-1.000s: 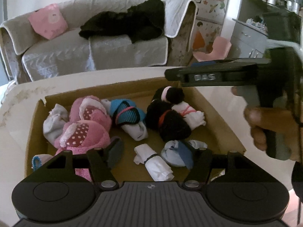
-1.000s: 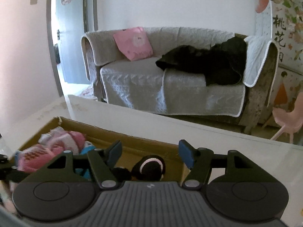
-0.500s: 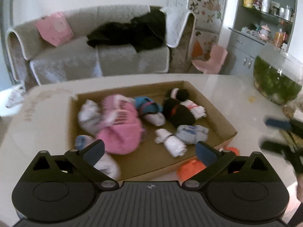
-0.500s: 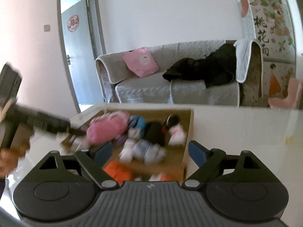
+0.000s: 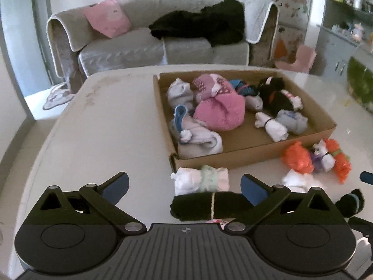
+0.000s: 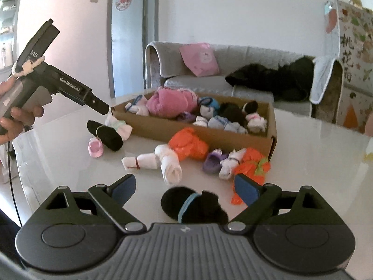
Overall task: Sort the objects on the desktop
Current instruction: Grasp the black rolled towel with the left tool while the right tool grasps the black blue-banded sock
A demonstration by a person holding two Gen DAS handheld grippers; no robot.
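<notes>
A cardboard box point(image 5: 256, 150) on the white table holds several rolled sock bundles, pink, white, black and blue; it also shows in the right wrist view point(image 6: 205, 131). My left gripper point(image 5: 184, 185) is open above a black sock roll point(image 5: 205, 206) and a white-green roll point(image 5: 201, 179). My right gripper point(image 6: 185, 189) is open above a black roll with a blue band point(image 6: 191, 206). Orange bundles point(image 6: 188, 145), white rolls point(image 6: 151, 161) and a purple piece point(image 6: 213, 161) lie in front of the box.
A grey sofa point(image 5: 151, 37) with a pink cushion and black clothing stands beyond the table. A fish tank point(image 5: 360, 79) is at the far right. The left gripper's body point(image 6: 46, 79) and hand show at the left of the right wrist view.
Both grippers have pulled back from over the box toward the near table edge and opened wider. Loose sock bundles in front of the box have come into view.
</notes>
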